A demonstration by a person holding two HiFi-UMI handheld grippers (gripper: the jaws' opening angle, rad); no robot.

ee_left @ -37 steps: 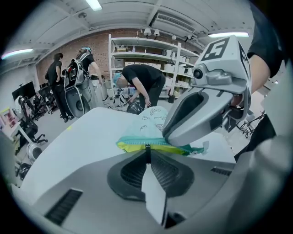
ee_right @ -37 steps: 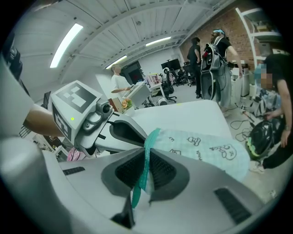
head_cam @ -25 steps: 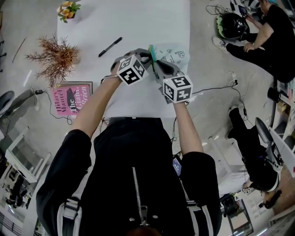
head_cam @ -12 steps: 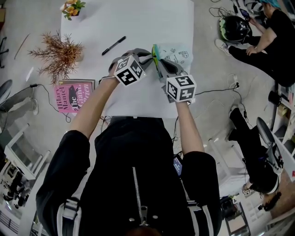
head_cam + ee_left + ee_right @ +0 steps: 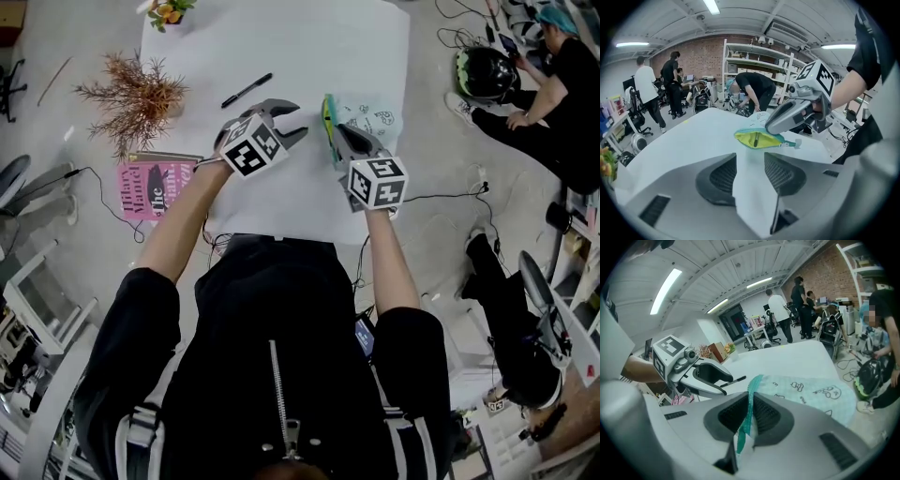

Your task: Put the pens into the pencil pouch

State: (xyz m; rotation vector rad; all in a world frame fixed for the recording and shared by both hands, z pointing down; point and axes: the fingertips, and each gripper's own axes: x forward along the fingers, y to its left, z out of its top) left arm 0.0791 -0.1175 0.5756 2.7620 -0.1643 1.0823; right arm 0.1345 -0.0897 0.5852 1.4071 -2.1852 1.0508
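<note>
A mint pencil pouch (image 5: 366, 120) with doodles lies on the white table (image 5: 309, 47). My right gripper (image 5: 336, 141) is shut on its teal zip edge (image 5: 750, 404) and holds the mouth open. The yellow-green lining (image 5: 757, 139) shows, with a dark pen end (image 5: 755, 139) inside. My left gripper (image 5: 286, 122) sits a little to the left of the mouth. Its jaws have just been opening, and nothing is between them (image 5: 750, 173). A black pen (image 5: 247, 90) lies on the table beyond the left gripper, also seen in the right gripper view (image 5: 736, 379).
A dried plant (image 5: 136, 94) and a pink book (image 5: 155, 192) lie on the floor left of the table. A small flower pot (image 5: 169, 11) stands at the table's far left corner. People sit on the floor at the right beside a helmet (image 5: 487, 73) and cables.
My left gripper has drawn back to the left from the pouch's mouth, and its jaws now stand apart. The right gripper keeps its hold on the zip edge.
</note>
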